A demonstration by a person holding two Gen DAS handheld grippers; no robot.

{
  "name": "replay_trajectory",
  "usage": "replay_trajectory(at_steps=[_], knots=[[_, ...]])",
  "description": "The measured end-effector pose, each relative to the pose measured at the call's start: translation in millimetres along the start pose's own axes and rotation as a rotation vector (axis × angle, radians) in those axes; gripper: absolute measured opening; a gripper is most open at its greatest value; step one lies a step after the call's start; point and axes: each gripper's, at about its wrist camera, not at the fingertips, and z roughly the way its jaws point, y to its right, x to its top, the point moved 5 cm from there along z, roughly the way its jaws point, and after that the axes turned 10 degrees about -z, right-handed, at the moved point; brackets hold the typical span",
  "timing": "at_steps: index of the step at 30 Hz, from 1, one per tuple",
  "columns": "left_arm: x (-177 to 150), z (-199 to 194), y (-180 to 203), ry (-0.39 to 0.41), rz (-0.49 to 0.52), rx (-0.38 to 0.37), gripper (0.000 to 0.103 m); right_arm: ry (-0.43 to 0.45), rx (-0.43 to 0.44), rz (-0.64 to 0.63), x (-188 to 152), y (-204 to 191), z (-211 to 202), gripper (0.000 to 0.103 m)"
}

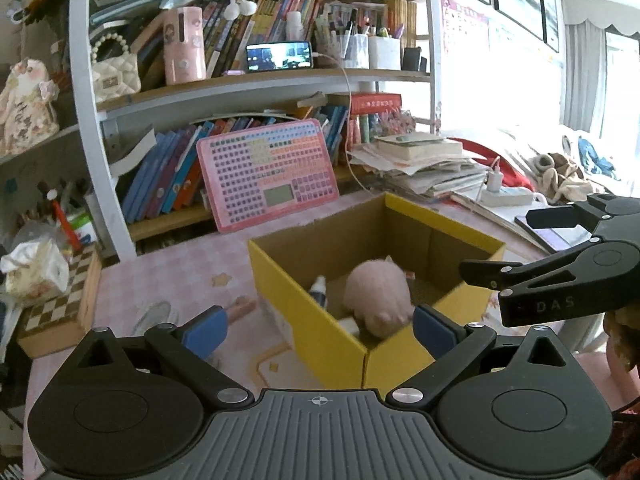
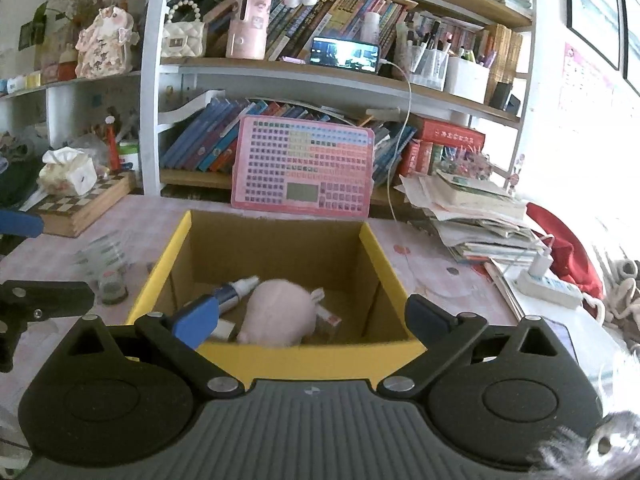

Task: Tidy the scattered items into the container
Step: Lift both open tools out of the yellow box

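Yellow box (image 2: pixel 390 270) on the pink surface (image 2: pixel 436 268), pink plush (image 2: pixel 280 314) and a small bottle (image 2: pixel 238 290) lying inside it, left tool (image 1: pixel 318 328) spread wide and empty, right tool (image 2: pixel 310 320) likewise, a glass jar (image 2: pixel 110 280) just left of the box

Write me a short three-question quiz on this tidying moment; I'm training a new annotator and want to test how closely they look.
1. True or false: the pink plush toy lies inside the yellow cardboard box.
2. Multiple choice: how do the jaws of the right gripper stand? A) shut on the plush toy B) open and holding nothing C) shut on a pen
3. Short answer: what flat pink item leans against the books on the lower shelf behind the box?

Key
1. True; it lies on the box floor beside a small white and blue bottle.
2. B
3. The pink keyboard-style learning board.
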Motion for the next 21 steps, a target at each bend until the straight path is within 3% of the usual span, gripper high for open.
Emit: replay_trajectory(at_steps=[21], knots=[[-47.6, -55.9, -30.2, -0.054, 0.007, -0.034, 0.100, -0.060, 0.012, -0.013, -27.6, -79.5, -57.0, 0.103]])
